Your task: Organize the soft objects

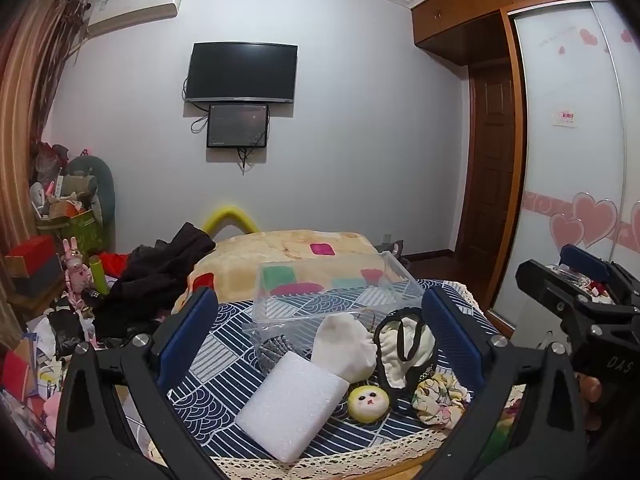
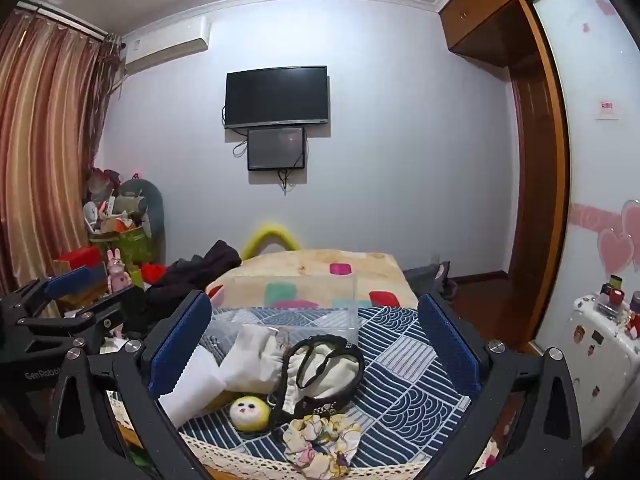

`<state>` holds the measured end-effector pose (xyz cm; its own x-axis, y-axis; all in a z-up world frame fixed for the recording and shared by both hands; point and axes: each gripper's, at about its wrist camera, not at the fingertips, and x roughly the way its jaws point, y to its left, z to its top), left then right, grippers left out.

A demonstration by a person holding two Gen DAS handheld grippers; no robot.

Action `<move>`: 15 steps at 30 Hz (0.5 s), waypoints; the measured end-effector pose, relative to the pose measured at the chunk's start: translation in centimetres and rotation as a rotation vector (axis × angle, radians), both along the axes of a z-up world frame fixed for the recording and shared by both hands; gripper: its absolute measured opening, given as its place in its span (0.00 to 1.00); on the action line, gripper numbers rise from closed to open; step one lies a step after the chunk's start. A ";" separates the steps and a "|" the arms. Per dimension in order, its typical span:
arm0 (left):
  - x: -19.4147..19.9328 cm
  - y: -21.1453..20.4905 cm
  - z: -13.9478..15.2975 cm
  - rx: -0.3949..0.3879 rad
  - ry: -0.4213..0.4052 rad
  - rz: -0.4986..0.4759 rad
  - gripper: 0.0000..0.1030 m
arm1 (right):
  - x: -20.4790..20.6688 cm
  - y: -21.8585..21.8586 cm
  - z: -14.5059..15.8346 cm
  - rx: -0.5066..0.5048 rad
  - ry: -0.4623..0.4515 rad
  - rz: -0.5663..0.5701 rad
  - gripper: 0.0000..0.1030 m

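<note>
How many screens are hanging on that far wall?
2. A large black flat-screen television is mounted centrally on the wall; a smaller dark monitor hangs directly beneath it, cables dangling. None seem hidden.

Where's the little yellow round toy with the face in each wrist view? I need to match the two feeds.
Left wrist: the yellow toy lies low, right of centre, between the white foam block and the floral scrunchie.
Right wrist: the yellow toy lies low, left of centre, left of the scrunchie.
Shared landmark: the wall TV.
</note>
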<state>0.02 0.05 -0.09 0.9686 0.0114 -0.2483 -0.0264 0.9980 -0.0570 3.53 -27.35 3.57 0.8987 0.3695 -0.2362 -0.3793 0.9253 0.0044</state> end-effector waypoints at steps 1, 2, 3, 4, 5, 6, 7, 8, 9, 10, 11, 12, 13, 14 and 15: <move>0.0 0.0 0.0 -0.001 0.000 -0.001 1.00 | 0.0 -0.3 0.2 0.011 0.000 -0.006 1.00; 0.0 0.1 0.0 -0.003 0.000 -0.002 1.00 | -0.1 -0.3 0.2 0.013 -0.001 -0.008 1.00; 0.0 0.0 0.0 -0.004 -0.001 -0.002 1.00 | -0.1 -0.3 0.3 0.014 -0.001 -0.005 1.00; -0.1 0.1 0.0 -0.006 -0.002 -0.001 1.00 | -0.2 -0.2 0.3 0.014 -0.001 -0.002 1.00; -0.1 0.1 0.0 -0.008 -0.002 0.000 1.00 | -0.3 -0.2 0.3 0.016 -0.003 -0.002 1.00; -0.1 0.1 0.0 -0.009 -0.001 0.001 1.00 | -0.4 -0.3 0.4 0.016 -0.008 -0.004 1.00; -0.2 0.1 0.0 -0.010 -0.001 0.000 1.00 | -0.5 -0.3 0.4 0.016 -0.012 -0.006 1.00; -0.2 0.1 0.1 -0.011 -0.001 -0.001 1.00 | -0.6 -0.3 0.4 0.018 -0.014 -0.005 1.00; -0.3 0.1 0.1 -0.013 -0.001 0.000 1.00 | -0.7 -0.3 0.4 0.020 -0.015 -0.002 1.00; -0.3 0.1 0.1 -0.014 -0.001 0.000 1.00 | -0.7 -0.3 0.4 0.021 -0.018 0.000 1.00; -0.3 0.1 0.1 -0.012 0.000 -0.001 1.00 | -0.8 -0.3 0.4 0.023 -0.020 0.002 1.00; -0.3 0.1 0.1 -0.012 -0.001 -0.001 1.00 | -0.9 -0.4 0.4 0.027 -0.022 0.006 1.00; -0.3 0.1 0.1 -0.013 -0.001 0.000 1.00 | -1.0 -0.3 0.6 0.028 -0.022 0.007 1.00; -0.2 0.1 0.1 -0.013 -0.002 0.000 1.00 | -1.0 -0.2 0.7 0.029 -0.023 0.007 1.00; -0.2 0.1 0.1 -0.013 -0.003 0.000 1.00 | -1.1 -0.2 0.7 0.028 -0.025 0.006 1.00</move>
